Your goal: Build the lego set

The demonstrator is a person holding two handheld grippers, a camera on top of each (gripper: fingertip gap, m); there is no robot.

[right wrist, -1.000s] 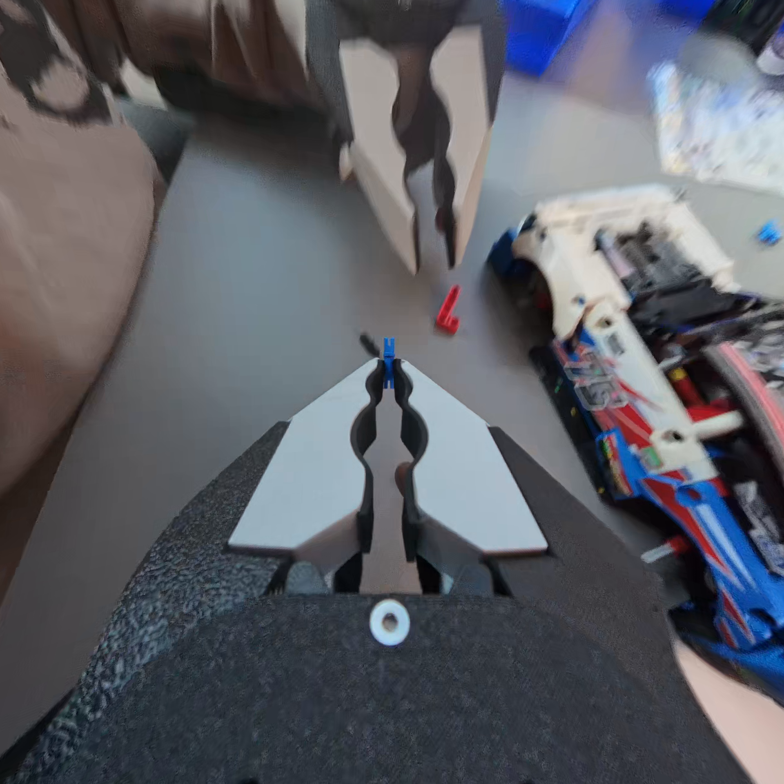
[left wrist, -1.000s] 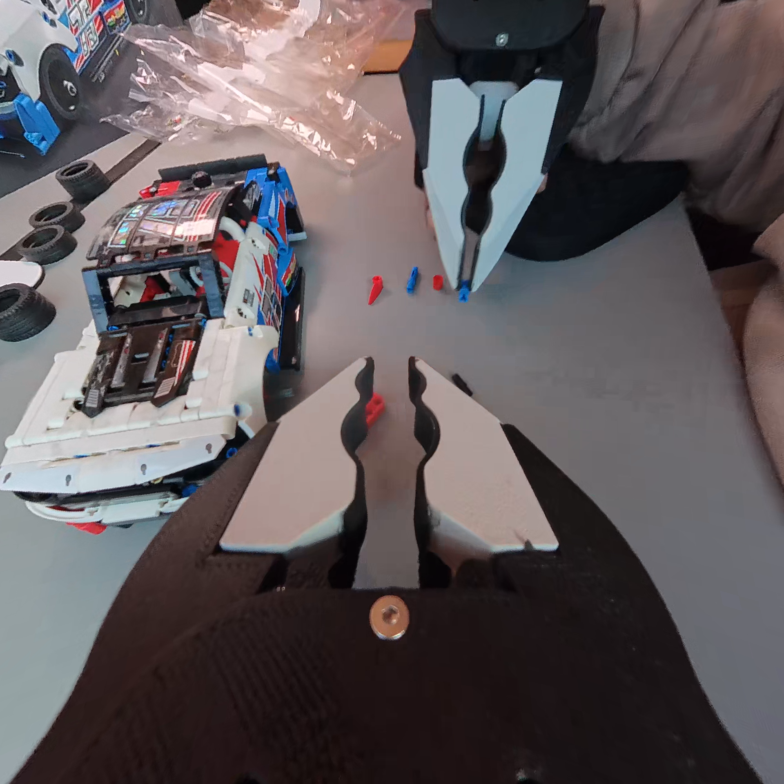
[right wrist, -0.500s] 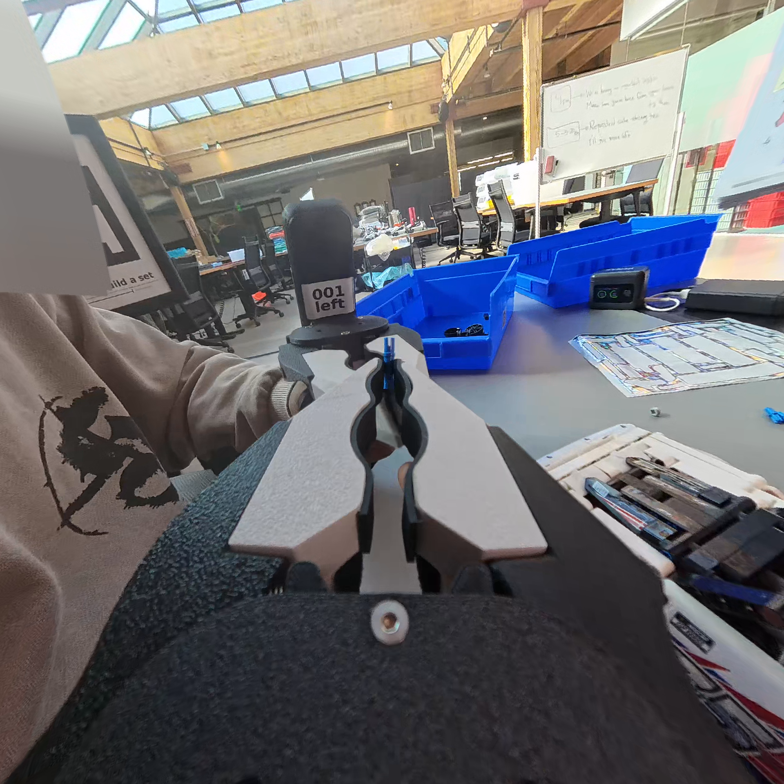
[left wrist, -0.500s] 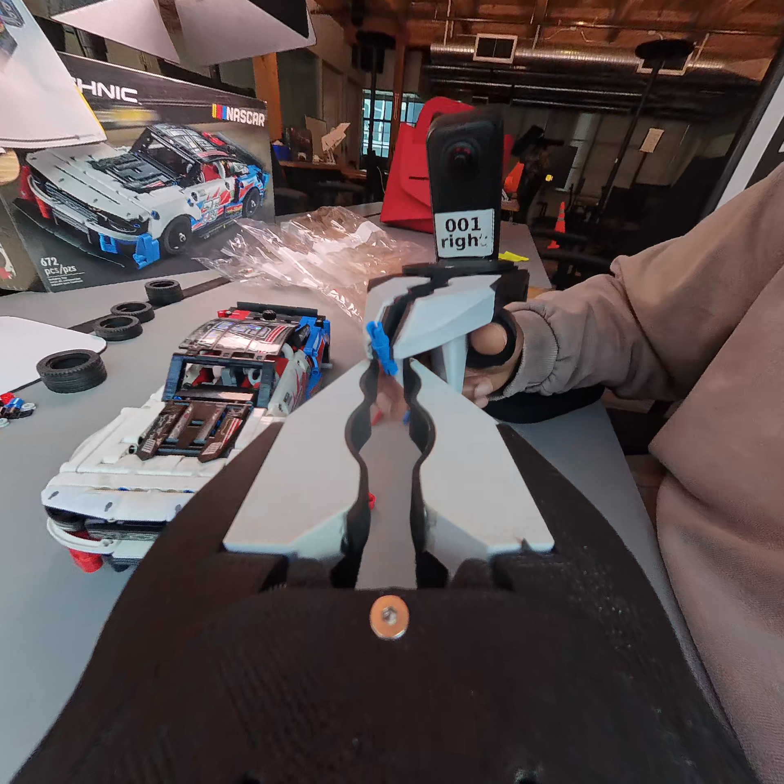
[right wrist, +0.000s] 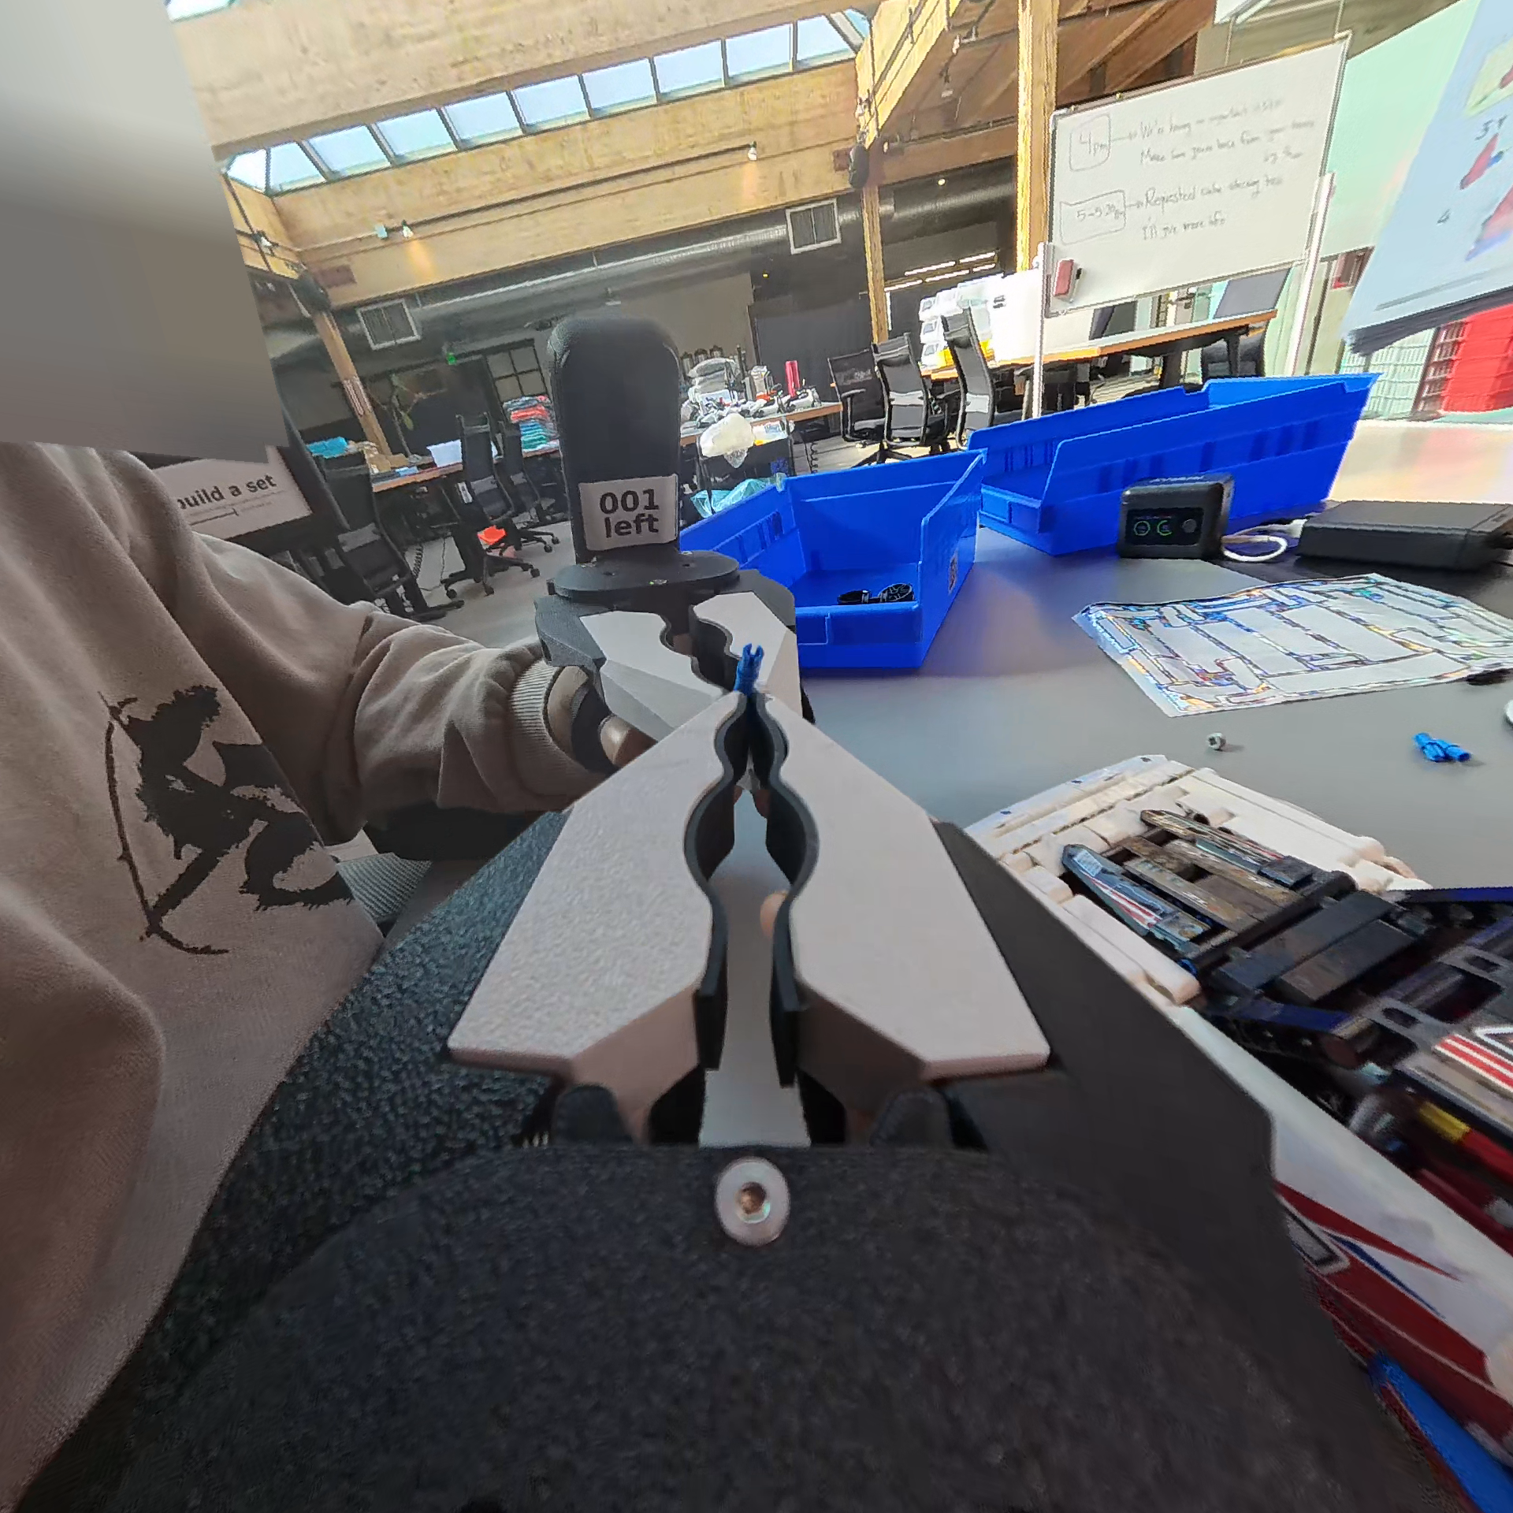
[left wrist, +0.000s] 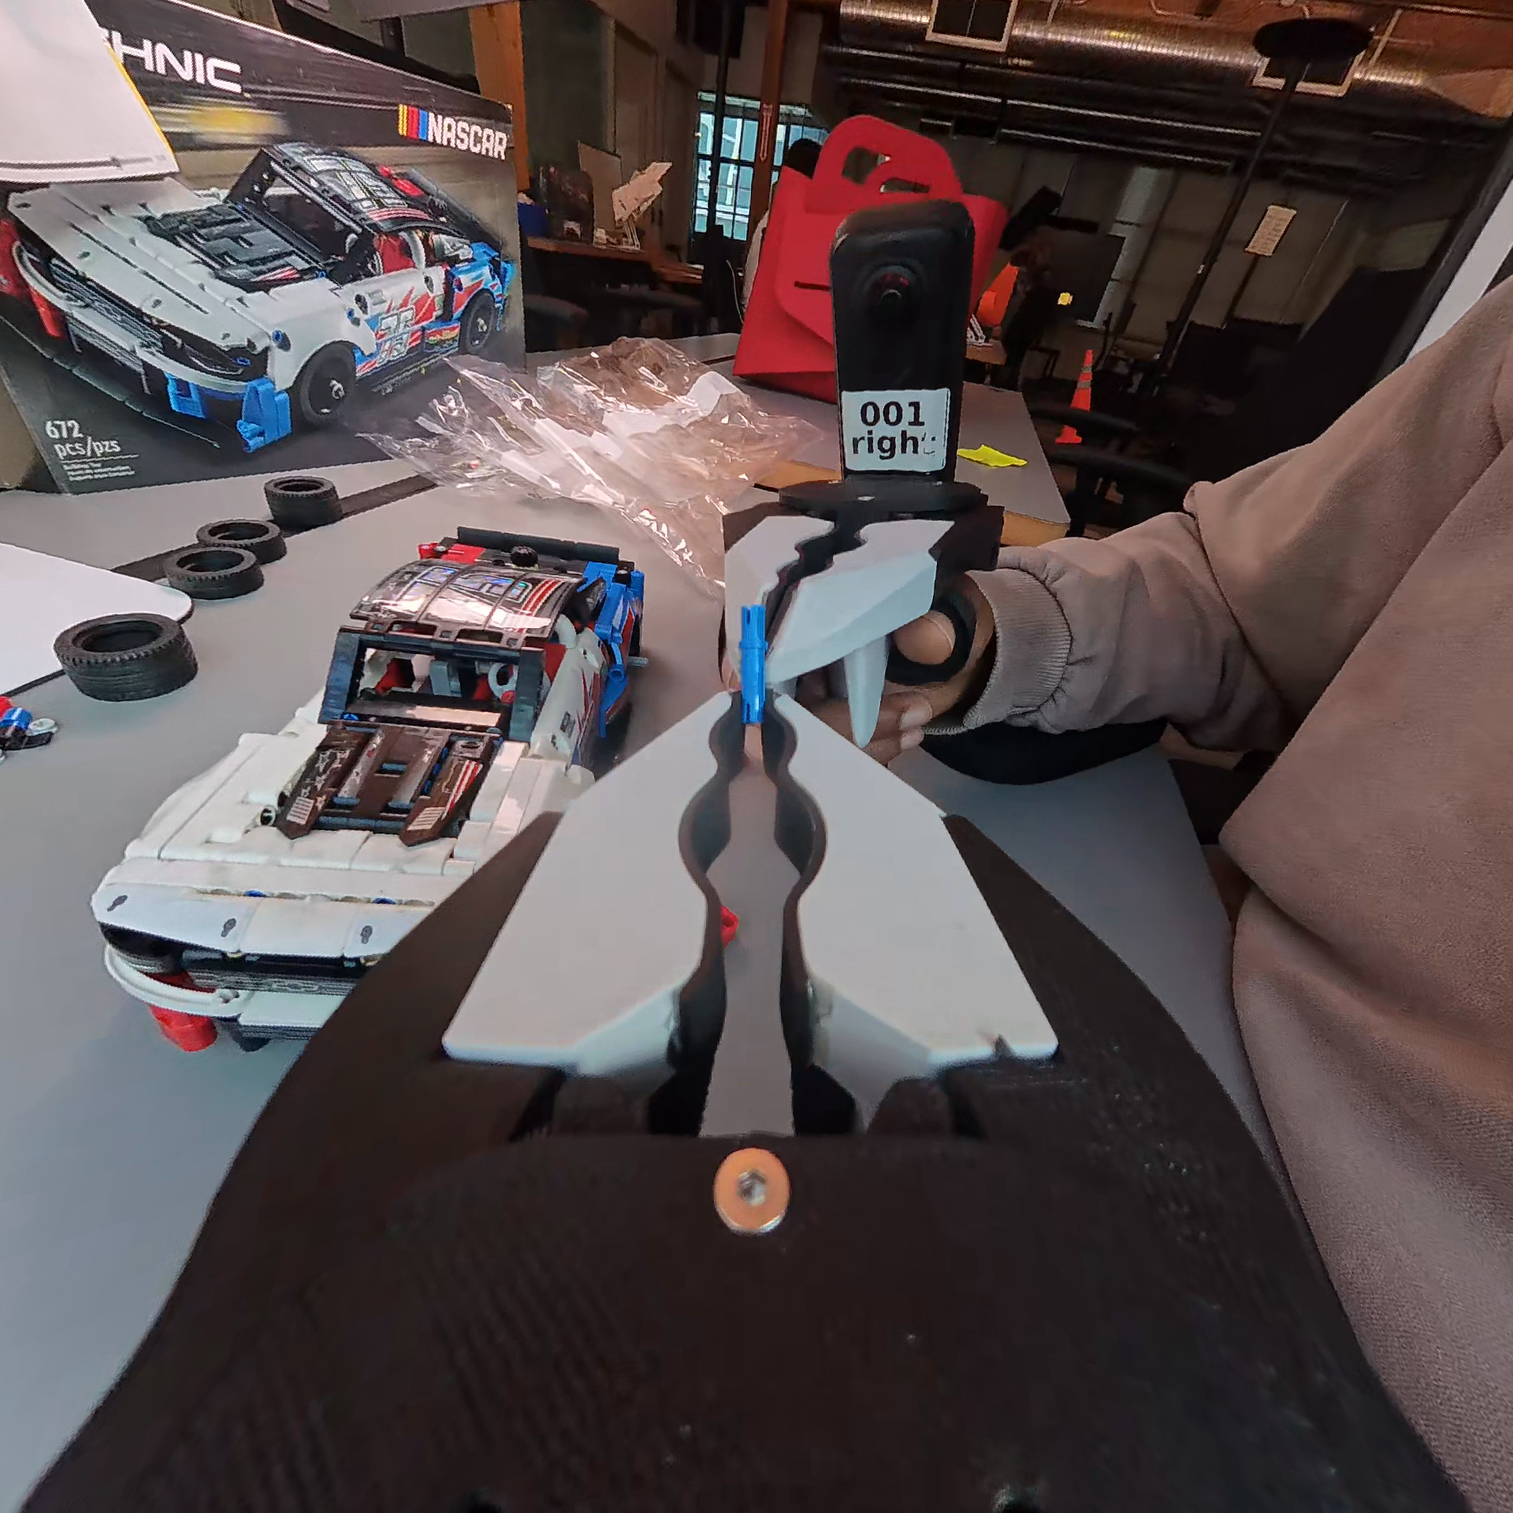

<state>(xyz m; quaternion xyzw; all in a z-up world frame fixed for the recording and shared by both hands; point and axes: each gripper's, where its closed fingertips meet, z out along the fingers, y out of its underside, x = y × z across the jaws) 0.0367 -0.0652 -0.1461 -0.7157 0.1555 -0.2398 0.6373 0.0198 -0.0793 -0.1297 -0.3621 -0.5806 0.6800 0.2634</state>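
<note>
Car body (left wrist: 368,786) largely assembled, tyres (left wrist: 127,655) unmounted; right gripper (right wrist: 749,712) pinches blue pin (right wrist: 747,670); left gripper (left wrist: 751,720) fingertips nearly closed around it.

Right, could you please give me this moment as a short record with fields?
right gripper: shut on the blue pin, raised above the table
left gripper: tips on either side of the pin's lower end; cannot tell if it clamps
lego car: on the table, to the left of both grippers in the left wrist view
tyres: four, loose, beyond the car
plastic bags: crumpled, behind the car
</note>
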